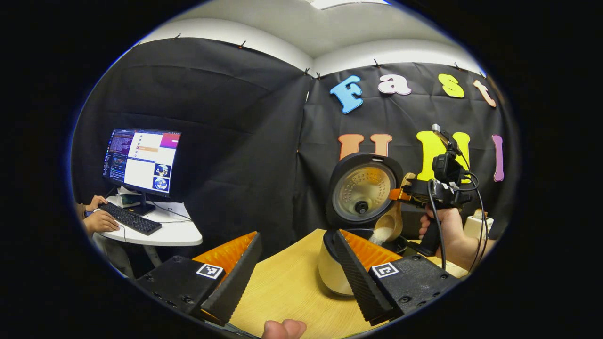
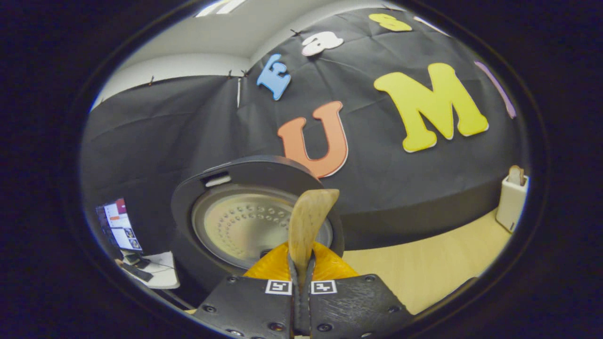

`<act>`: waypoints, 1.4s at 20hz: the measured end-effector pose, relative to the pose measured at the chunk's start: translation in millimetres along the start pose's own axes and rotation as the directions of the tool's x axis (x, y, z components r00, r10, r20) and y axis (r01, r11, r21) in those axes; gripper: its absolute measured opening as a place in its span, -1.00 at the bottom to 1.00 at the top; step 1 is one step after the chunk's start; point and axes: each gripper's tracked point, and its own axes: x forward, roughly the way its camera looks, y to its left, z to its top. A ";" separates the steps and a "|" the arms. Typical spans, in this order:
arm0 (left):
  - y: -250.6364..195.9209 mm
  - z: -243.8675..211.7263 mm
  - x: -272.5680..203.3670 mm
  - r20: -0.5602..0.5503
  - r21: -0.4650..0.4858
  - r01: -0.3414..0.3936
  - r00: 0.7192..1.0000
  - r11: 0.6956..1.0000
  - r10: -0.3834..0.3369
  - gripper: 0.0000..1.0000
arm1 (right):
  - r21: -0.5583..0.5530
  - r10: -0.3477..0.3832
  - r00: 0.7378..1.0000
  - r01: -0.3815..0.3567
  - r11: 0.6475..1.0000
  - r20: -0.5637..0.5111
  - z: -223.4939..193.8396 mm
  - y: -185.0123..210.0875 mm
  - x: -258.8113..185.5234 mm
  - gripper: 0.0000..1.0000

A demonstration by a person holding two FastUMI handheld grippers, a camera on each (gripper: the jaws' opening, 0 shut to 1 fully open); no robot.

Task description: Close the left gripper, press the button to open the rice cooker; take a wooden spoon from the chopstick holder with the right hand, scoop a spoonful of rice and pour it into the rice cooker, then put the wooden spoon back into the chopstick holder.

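The light wooden spoon (image 2: 308, 221) is clenched between both fingers of the right gripper (image 2: 302, 282), its handle standing up before the raised black lid of the rice cooker (image 2: 249, 221). In the left gripper view, the spoon's bowl (image 1: 390, 225) is tilted over the open cream-coloured pot, and white rice (image 1: 381, 234) is seen spilling from it. The left gripper (image 1: 297, 268) is held released, fingers well apart, above the pale wooden surface (image 1: 287, 287). The white chopstick holder (image 2: 512, 200) stands at the surface's far edge.
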 end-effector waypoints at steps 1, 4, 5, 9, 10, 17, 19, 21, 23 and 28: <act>0.2 0.6 -0.3 0.001 -0.001 -0.002 1.000 1.000 0.002 0.96 | -0.038 -0.001 1.000 0.002 0.999 0.014 2.0 4.5 -1.0 -1.00; -1.5 0.6 -0.4 0.000 -0.011 0.004 1.000 1.000 -0.004 0.96 | -0.169 0.003 0.998 0.008 0.986 0.066 13.4 14.8 -3.8 -1.00; -4.5 -2.2 -0.6 -0.007 -0.012 0.014 1.000 1.000 -0.014 0.96 | -0.196 0.006 0.997 0.009 0.980 0.075 12.0 18.3 -5.5 -1.00; -6.8 -4.1 -0.2 -0.014 -0.009 0.023 1.000 1.000 -0.023 0.96 | -0.300 -0.003 0.994 0.037 0.953 0.112 15.1 22.3 -9.4 -1.00; -6.3 -3.6 0.5 -0.011 -0.009 0.022 1.000 1.000 -0.022 0.96 | -0.332 -0.007 0.992 0.049 0.942 0.129 17.7 21.7 -9.8 -1.00; -9.8 -3.2 -1.7 -0.013 -0.004 0.028 1.000 1.000 -0.028 0.96 | -0.364 -0.014 0.992 0.059 0.929 0.124 9.7 18.8 -10.5 -1.00; -10.7 -3.0 -1.2 -0.012 -0.004 0.028 1.000 1.000 -0.028 0.96 | -0.356 -0.020 0.993 0.061 0.933 0.118 8.5 15.9 -8.4 -1.00; -11.9 -3.3 -1.2 -0.013 -0.005 0.032 0.999 0.999 -0.032 0.96 | -0.346 -0.018 0.993 0.057 0.937 0.115 8.1 15.7 -8.7 -1.00; -12.7 -4.2 -1.1 -0.016 -0.004 0.034 0.999 0.999 -0.034 0.79 | -0.332 -0.013 0.994 0.050 0.942 0.113 9.8 15.6 -10.0 -1.00; -17.9 -4.2 -2.5 -0.013 0.006 0.045 0.999 0.999 -0.045 0.96 | -0.262 -0.007 0.995 0.033 0.965 0.101 16.7 8.6 -17.1 -1.00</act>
